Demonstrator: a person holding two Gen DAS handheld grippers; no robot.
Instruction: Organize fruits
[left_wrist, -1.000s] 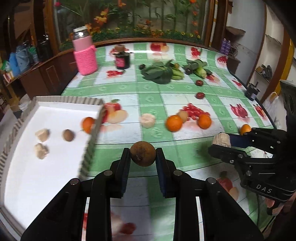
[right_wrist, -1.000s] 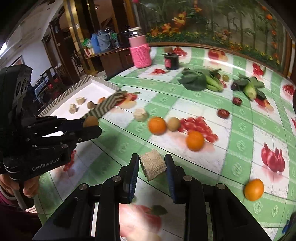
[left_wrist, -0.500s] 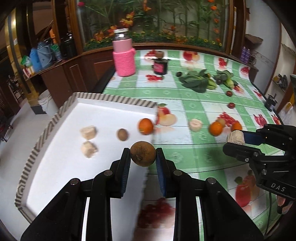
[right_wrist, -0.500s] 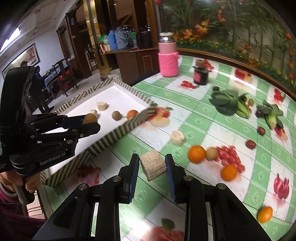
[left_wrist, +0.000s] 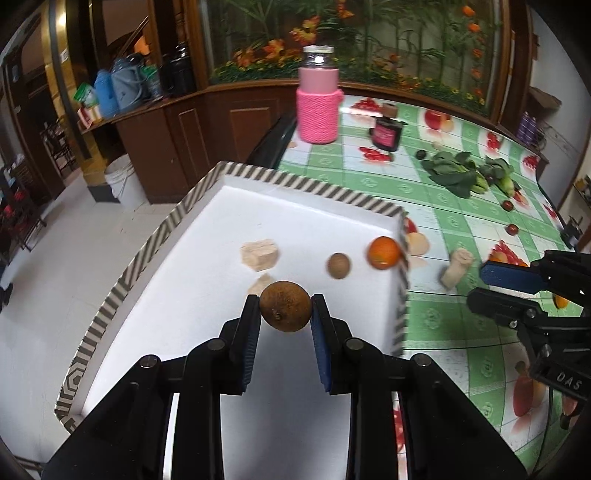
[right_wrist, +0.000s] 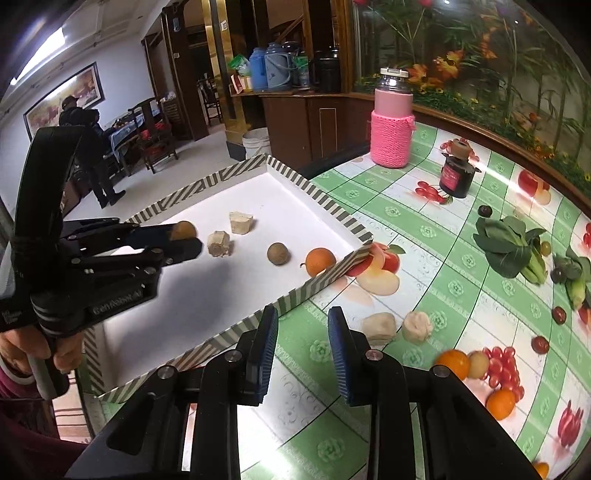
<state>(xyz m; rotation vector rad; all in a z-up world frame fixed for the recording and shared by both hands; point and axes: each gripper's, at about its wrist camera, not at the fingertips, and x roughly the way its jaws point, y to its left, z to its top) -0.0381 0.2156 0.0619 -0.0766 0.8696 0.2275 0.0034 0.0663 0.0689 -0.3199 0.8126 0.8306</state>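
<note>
My left gripper (left_wrist: 285, 312) is shut on a round brown fruit (left_wrist: 284, 305) and holds it above the white tray (left_wrist: 207, 201) with a striped rim. In the tray lie two beige chunks (left_wrist: 258, 253), a small brown fruit (left_wrist: 338, 264) and an orange (left_wrist: 383, 252). My right gripper (right_wrist: 303, 325) is open and empty above the green tablecloth beside the tray's rim (right_wrist: 325, 275). Two beige chunks (right_wrist: 378, 325) lie on the cloth just right of it. Oranges (right_wrist: 452, 363) and a pale fruit lie further right.
A pink knitted jar (right_wrist: 391, 123) and a dark jar (right_wrist: 456, 173) stand at the back of the table. Leafy greens (right_wrist: 511, 245) and small dark fruits lie to the right. The tray overhangs the table's left edge. A person stands far left in the room.
My left gripper has carried the brown fruit leftward over the tray. My right gripper has opened and let go of the beige chunk, which now lies on the cloth.
</note>
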